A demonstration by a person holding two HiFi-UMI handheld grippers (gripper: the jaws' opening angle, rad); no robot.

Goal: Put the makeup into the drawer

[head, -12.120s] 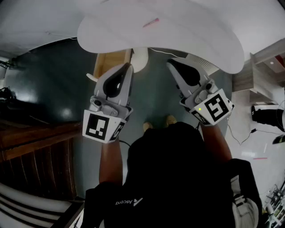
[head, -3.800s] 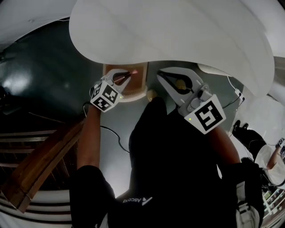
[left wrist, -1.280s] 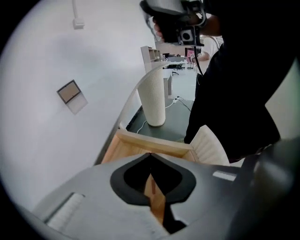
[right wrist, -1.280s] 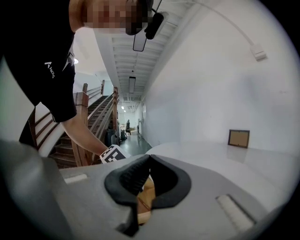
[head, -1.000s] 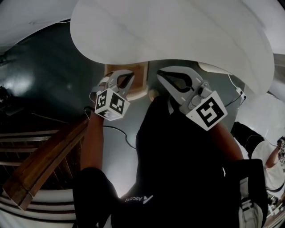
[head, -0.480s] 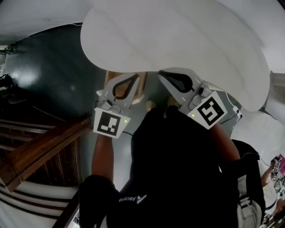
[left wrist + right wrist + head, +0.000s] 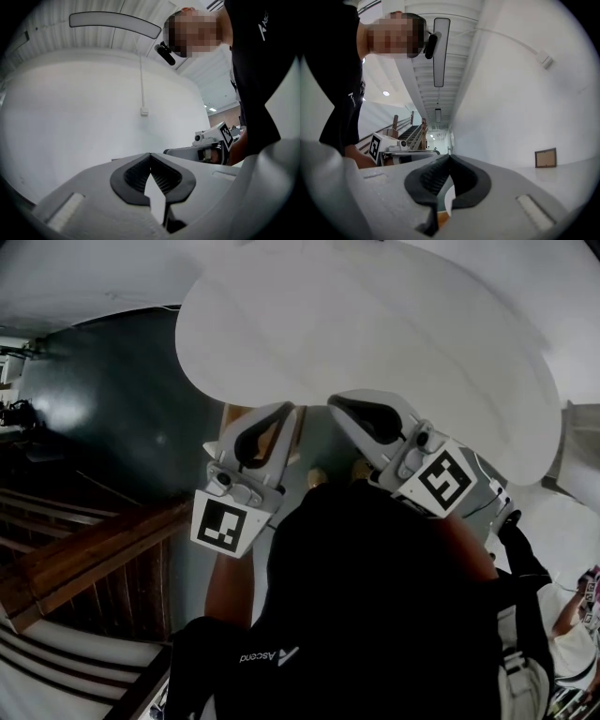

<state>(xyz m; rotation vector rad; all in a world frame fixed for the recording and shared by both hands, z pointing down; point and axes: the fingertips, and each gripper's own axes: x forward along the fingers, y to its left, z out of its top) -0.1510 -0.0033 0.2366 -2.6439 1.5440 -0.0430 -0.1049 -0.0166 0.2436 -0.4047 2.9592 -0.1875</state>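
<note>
No makeup shows in any view. In the head view a strip of the wooden drawer (image 7: 229,418) shows under the white tabletop (image 7: 375,324), mostly hidden behind my left gripper (image 7: 286,410). That gripper is shut and empty, held level beside the table edge. My right gripper (image 7: 334,401) is next to it, also shut with nothing between its pads. In the left gripper view, the left gripper (image 7: 150,155) faces a white wall, with the right gripper (image 7: 211,140) off to its right. In the right gripper view, the right gripper (image 7: 449,157) has a sliver of wood below it.
A wooden stair railing (image 7: 84,549) runs along the left above the dark floor (image 7: 112,399). The person's dark shirt (image 7: 375,596) fills the lower middle, with shoes (image 7: 317,476) beneath the table edge. A small picture frame (image 7: 545,158) stands to the right. The left gripper (image 7: 389,147) shows at the left.
Both grippers have risen from down by the drawer to just under the tabletop's edge. The left one rose more and rolled. Both stayed shut.
</note>
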